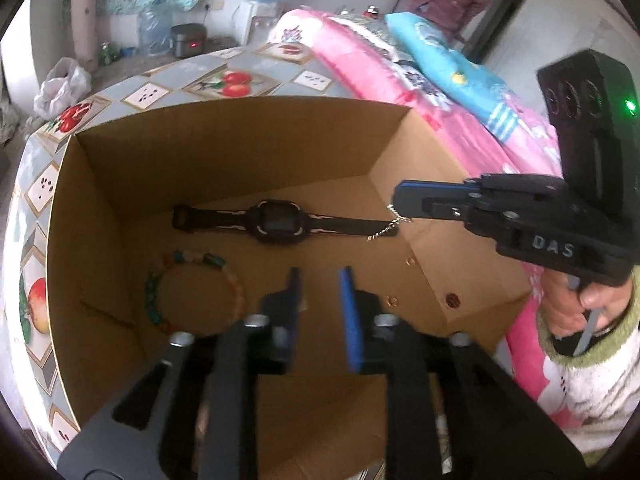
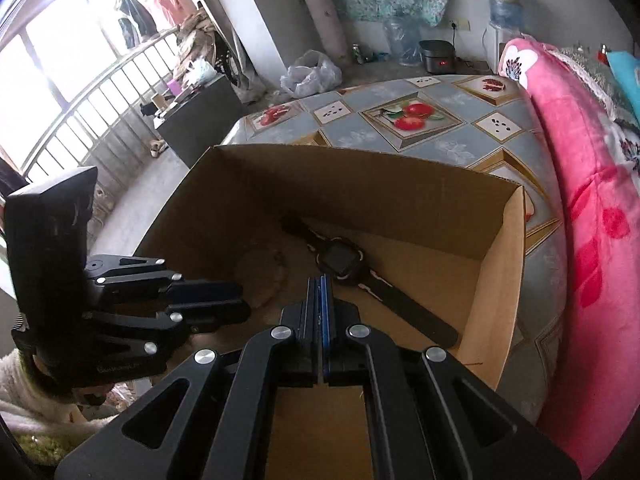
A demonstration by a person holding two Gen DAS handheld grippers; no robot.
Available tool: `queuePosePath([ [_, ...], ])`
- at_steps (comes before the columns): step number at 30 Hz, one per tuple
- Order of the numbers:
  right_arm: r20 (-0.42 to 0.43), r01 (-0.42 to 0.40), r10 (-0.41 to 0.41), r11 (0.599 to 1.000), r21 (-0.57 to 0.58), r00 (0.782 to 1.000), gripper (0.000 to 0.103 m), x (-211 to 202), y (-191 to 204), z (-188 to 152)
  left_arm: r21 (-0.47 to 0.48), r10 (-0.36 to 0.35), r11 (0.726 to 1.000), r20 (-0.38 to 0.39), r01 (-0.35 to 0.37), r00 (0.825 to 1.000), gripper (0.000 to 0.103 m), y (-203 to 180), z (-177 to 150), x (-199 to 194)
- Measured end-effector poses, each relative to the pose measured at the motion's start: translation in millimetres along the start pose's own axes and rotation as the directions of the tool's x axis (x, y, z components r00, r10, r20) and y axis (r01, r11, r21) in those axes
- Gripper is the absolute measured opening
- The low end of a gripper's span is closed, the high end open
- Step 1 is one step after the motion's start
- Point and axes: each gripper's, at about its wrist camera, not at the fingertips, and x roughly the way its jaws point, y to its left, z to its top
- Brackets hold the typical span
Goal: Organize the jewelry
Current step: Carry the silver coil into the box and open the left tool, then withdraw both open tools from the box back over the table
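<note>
The right gripper (image 1: 394,200), jaws closed on a thin silver chain (image 1: 390,224), dangles it over the brown cardboard box (image 1: 224,152) at centre frame, likely for dropping beside the black wristwatch (image 1: 276,222). The left gripper (image 1: 320,280) stands partly open and empty at the lower middle.

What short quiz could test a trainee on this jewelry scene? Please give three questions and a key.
1. True or false: the watch lies outside the cardboard box.
2. What hangs from the right gripper? A) a spoon B) a thin chain C) a key
3. Fill in: the left gripper has its jaws ____, with nothing between them.
Key: 1 false; 2 B; 3 open.
</note>
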Motion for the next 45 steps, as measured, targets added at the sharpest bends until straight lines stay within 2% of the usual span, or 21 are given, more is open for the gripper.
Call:
queuePosePath([
  [10, 0.044, -0.015, 0.014, 1.000, 0.026, 0.999, 0.003, -13.5, -2.9, 0.0, -0.022, 0.033, 0.999, 0.030, -0.032, 0.999, 0.037, 7.0, 2.1, -8.0],
  [13, 0.058, -0.017, 0.016, 1.000, 0.022, 0.998, 0.003, -20.6, 3.7, -1.6, -0.021, 0.034, 0.999, 0.052, -0.033, 0.998, 0.039, 5.9, -1.4, -18.2],
  [17, 0.091, -0.019, 0.018, 1.000, 0.014, 0.996, 0.004, -37.1, 14.6, -4.6, -0.006, 0.048, 0.999, 0.103, -0.047, 0.994, 0.047, 1.2, -8.8, -40.0],
  [22, 0.161, -0.009, 0.008, 1.000, 0.007, 0.987, 0.021, -70.2, 30.5, -15.5, 0.010, 0.061, 0.998, 0.187, -0.064, 0.980, 0.055, -6.8, -24.4, -72.9],
  [24, 0.190, -0.008, 0.006, 1.000, 0.006, 0.982, 0.030, -83.1, 36.1, -22.3, 0.020, 0.059, 0.998, 0.215, -0.065, 0.975, 0.062, -10.3, -33.0, -85.2],
  [28, 0.240, -0.005, 0.002, 1.000, 0.013, 0.971, 0.039, -106.5, 46.6, -42.3, 0.049, 0.054, 0.996, 0.266, -0.069, 0.963, 0.070, -20.7, -57.2, -109.6],
  [32, 0.299, -0.011, 0.000, 0.999, 0.036, 0.954, 0.053, -129.0, 54.1, -72.4, 0.066, 0.053, 0.995, 0.291, -0.075, 0.955, 0.080, -28.3, -81.5, -125.2],
  [33, 0.307, -0.009, -0.004, 0.999, 0.043, 0.952, 0.058, -132.1, 55.5, -79.3, 0.068, 0.051, 0.995, 0.292, -0.073, 0.955, 0.083, -29.6, -87.4, -127.6],
  [38, 0.327, 0.017, -0.047, 0.995, 0.093, 0.944, 0.072, -138.6, 58.1, -116.1, 0.074, 0.062, 0.994, 0.249, -0.083, 0.967, 0.086, -36.9, -118.4, -122.2],
  [41, 0.317, 0.033, -0.076, 0.990, 0.139, 0.945, 0.076, -134.2, 53.7, -137.2, 0.071, 0.068, 0.994, 0.207, -0.084, 0.976, 0.086, -40.4, -131.8, -110.3],
  [45, 0.248, 0.125, -0.173, 0.972, 0.199, 0.953, 0.078, -114.0, 46.0, -164.2, 0.067, 0.105, 0.991, 0.141, -0.116, 0.984, 0.086, -45.4, -150.1, -86.1],
])
